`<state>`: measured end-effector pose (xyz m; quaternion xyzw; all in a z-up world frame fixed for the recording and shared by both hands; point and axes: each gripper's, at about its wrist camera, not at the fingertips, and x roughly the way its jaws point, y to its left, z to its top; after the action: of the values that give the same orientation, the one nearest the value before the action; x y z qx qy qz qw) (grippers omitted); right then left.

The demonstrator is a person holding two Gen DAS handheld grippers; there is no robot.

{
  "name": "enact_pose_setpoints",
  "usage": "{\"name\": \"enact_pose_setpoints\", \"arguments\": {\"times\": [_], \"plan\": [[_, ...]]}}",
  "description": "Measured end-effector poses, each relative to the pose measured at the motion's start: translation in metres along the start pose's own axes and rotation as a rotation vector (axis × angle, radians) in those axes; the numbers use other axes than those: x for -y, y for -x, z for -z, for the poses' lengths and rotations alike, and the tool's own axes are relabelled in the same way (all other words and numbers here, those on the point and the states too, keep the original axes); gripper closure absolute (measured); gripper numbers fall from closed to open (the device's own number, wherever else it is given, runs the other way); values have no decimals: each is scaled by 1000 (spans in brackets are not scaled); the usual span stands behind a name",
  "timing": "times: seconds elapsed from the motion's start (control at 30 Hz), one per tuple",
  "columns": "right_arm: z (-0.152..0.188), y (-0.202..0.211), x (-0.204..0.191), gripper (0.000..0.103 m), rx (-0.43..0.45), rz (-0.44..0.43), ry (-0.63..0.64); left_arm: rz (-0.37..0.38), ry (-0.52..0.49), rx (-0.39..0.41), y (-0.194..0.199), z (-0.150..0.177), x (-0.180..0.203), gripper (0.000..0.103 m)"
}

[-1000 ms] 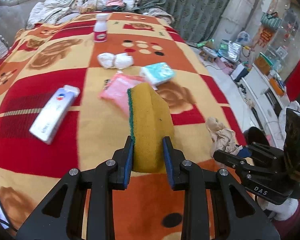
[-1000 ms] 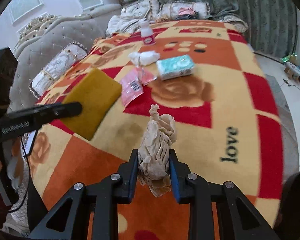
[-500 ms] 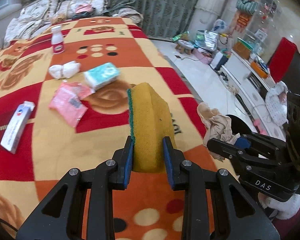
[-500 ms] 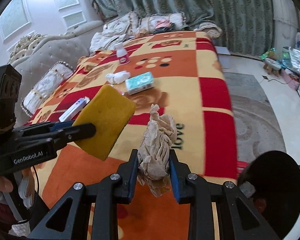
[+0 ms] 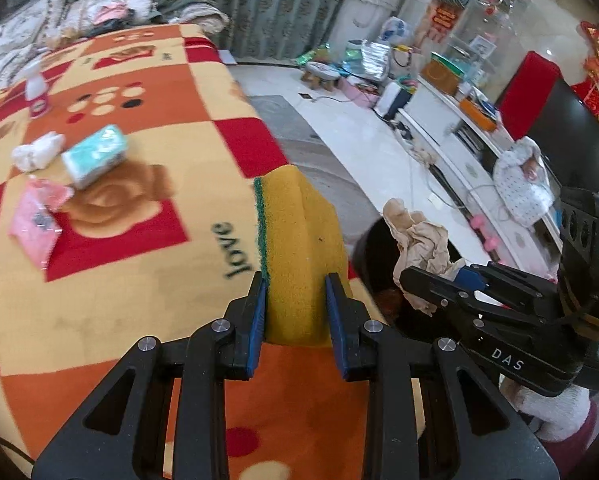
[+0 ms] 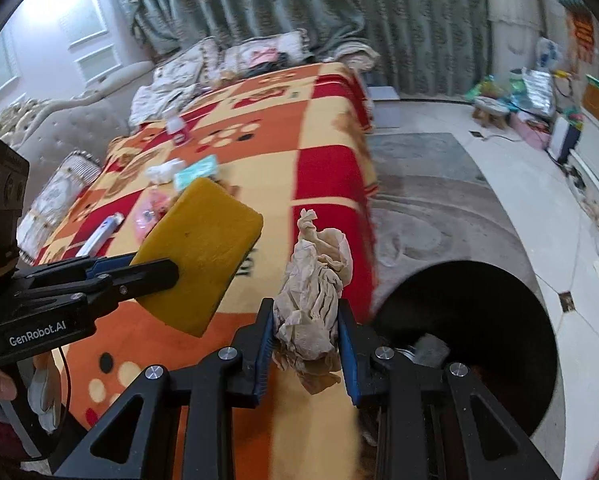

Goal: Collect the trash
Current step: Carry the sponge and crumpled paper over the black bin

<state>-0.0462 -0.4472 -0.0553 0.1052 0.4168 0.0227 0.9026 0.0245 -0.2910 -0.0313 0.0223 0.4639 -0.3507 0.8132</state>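
Note:
My left gripper (image 5: 295,296) is shut on a yellow sponge (image 5: 299,248) with a green scrub edge; the sponge also shows in the right wrist view (image 6: 203,252). My right gripper (image 6: 305,328) is shut on a crumpled brown paper wad (image 6: 315,296), also seen in the left wrist view (image 5: 419,244). Both grippers hover over the bed's near right corner. A round black trash bin (image 6: 471,336) stands on the floor just right of the bed, below and right of the right gripper; some scraps lie inside. It is partly hidden in the left wrist view (image 5: 375,248).
On the patterned blanket (image 5: 139,264) lie a teal tissue pack (image 5: 95,156), a white crumpled tissue (image 5: 37,152), a pink packet (image 5: 39,220) and a small white bottle (image 5: 35,92). A white tube box (image 6: 99,234) lies further left. A grey rug (image 6: 439,208) covers the floor; cluttered shelves stand at right.
Both grippers have swung right, from over the bed's middle toward its right edge, still holding the sponge and paper wad. The black bin has come fully into view.

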Motion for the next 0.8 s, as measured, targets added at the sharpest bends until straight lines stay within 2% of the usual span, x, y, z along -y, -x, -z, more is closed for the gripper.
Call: {"name": "enact_pose_setpoints", "arguments": {"times": [0.33, 0.8], "plan": [[8, 14, 50, 76, 6, 66, -81, 85, -24, -44, -32, -9, 43, 77], [16, 14, 90, 75, -4, 114, -157, 136, -11, -91, -67, -9, 59, 77]]}}
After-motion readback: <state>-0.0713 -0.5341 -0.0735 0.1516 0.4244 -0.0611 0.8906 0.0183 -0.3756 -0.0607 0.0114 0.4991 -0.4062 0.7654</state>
